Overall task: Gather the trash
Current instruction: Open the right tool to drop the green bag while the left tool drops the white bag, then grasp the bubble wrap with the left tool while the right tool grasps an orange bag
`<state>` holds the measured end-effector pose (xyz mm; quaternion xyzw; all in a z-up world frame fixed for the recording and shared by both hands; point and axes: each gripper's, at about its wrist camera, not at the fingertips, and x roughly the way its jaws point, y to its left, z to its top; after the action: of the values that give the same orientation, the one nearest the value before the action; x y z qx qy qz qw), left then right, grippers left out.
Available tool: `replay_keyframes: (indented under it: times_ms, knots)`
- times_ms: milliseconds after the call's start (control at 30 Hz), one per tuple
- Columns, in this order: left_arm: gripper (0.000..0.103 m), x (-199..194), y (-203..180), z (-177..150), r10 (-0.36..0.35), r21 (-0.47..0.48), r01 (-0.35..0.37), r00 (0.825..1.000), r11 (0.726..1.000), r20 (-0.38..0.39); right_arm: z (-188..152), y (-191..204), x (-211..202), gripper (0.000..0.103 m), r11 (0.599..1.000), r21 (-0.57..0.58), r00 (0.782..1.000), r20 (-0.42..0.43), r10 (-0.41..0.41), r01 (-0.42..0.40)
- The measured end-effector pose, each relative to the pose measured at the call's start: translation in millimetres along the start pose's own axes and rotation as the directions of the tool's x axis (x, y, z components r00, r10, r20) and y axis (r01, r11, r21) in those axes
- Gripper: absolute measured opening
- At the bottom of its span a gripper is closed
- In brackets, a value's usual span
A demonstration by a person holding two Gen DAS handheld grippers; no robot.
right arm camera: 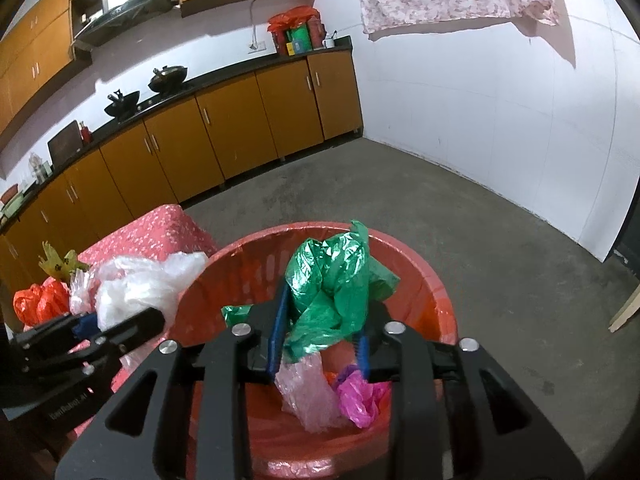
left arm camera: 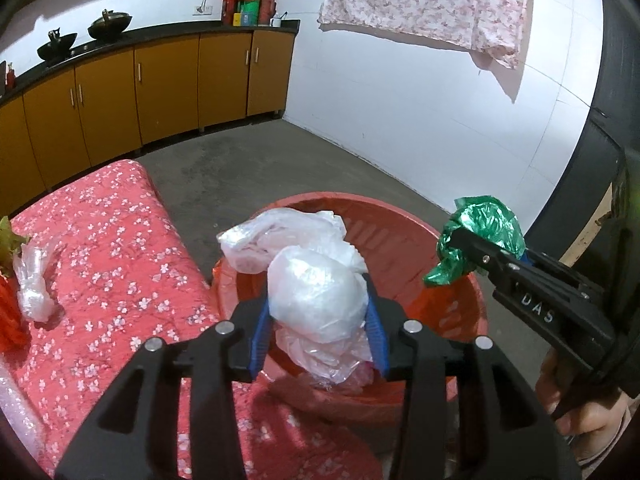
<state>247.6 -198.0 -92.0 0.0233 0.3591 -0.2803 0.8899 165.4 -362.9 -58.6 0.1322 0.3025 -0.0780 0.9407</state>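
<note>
A red plastic basket point(left arm camera: 320, 201) point(right arm camera: 436, 280) stands beside the table. My left gripper point(left arm camera: 318, 292) point(right arm camera: 120, 320) is shut on a crumpled white plastic bag point(left arm camera: 312, 272) point(right arm camera: 136, 288), held over the basket's near rim. My right gripper point(right arm camera: 322, 312) point(left arm camera: 460, 244) is shut on a shiny green bag point(right arm camera: 332, 276) point(left arm camera: 488, 224), which hangs above the basket's opening. Inside the basket lie a clear pinkish wrapper point(right arm camera: 304, 392), a magenta bag point(right arm camera: 360, 400) and a green scrap point(right arm camera: 236, 312).
The table's red floral cloth point(left arm camera: 120, 240) carries a crumpled clear wrapper point(left arm camera: 34, 284), an orange bag point(right arm camera: 36, 300) and a yellow-green scrap point(right arm camera: 60, 264). Orange cabinets point(left arm camera: 168, 84) line the far wall. Bare concrete floor point(right arm camera: 500, 260) surrounds the basket. A hand point(left arm camera: 580, 420) grips the right tool.
</note>
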Motion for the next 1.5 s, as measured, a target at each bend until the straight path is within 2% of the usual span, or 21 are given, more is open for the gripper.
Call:
replay_keyframes:
  times_ms: [167, 267, 533, 733, 867, 1000, 1067, 1167, 1300, 1367, 1400, 1500]
  knots:
    - [0.054, 4.2, 5.6, -3.0, -0.008, -0.023, 0.008, 1.0, 1.0, -0.018, -3.7, -5.4, -0.6, 0.046, 1.0, 0.011, 1.0, -0.006, 0.001, -0.001]
    - [0.057, 3.0, 10.6, -4.4, -0.006, -0.036, 0.006, 1.0, 0.999, -0.022, -1.7, -4.4, -1.1, 0.052, 1.0, 0.013, 1.0, -0.008, -0.006, 0.006]
    - [0.069, -20.7, 33.5, -9.9, 0.067, -0.07, -0.067, 0.998, 0.995, 0.009, 2.4, 8.0, -10.5, 0.073, 1.0, -0.007, 1.0, 0.02, -0.004, 0.004]
    - [0.073, -53.6, 61.6, -20.3, 0.169, -0.091, -0.165, 0.985, 0.982, 0.036, 2.5, 40.9, -13.7, 0.075, 0.997, -0.056, 0.998, 0.029, 0.049, -0.047]
    - [0.074, -82.7, 84.7, -32.0, 0.248, -0.108, -0.241, 0.967, 0.964, 0.056, 0.1, 68.6, -14.0, 0.075, 0.991, -0.102, 0.996, 0.022, 0.089, -0.086]
    - [0.075, -114.1, 111.9, -47.1, 0.34, -0.136, -0.328, 0.938, 0.935, 0.071, -5.3, 101.7, -12.2, 0.075, 0.979, -0.151, 0.99, 0.003, 0.14, -0.138]
    - [0.076, -132.2, 131.1, -57.7, 0.397, -0.163, -0.382, 0.915, 0.91, 0.069, -8.3, 117.7, -11.3, 0.075, 0.971, -0.171, 0.986, -0.008, 0.166, -0.165]
    - [0.076, -156.5, 163.1, -73.8, 0.481, -0.211, -0.461, 0.875, 0.862, 0.051, -14.5, 141.4, -10.5, 0.075, 0.957, -0.209, 0.98, -0.024, 0.199, -0.2]
    - [0.076, -179.4, 218.4, -97.6, 0.572, -0.303, -0.554, 0.819, 0.776, -0.031, -24.3, 171.1, -10.4, 0.075, 0.937, -0.253, 0.97, -0.05, 0.238, -0.243]
    - [0.076, -184.3, 240.9, -108.3, 0.582, -0.347, -0.567, 0.81, 0.747, -0.073, -29.0, 183.5, -9.0, 0.075, 0.927, -0.27, 0.966, -0.063, 0.252, -0.26]
    - [0.076, -185.0, 253.5, -114.4, 0.576, -0.377, -0.566, 0.812, 0.733, -0.1, -31.2, 188.7, -8.3, 0.075, 0.924, -0.276, 0.964, -0.069, 0.257, -0.266]
    - [0.074, -181.5, 274.4, -126.8, 0.548, -0.426, -0.552, 0.824, 0.717, -0.146, -36.3, 203.9, -6.6, 0.075, 0.912, -0.296, 0.959, -0.085, 0.271, -0.284]
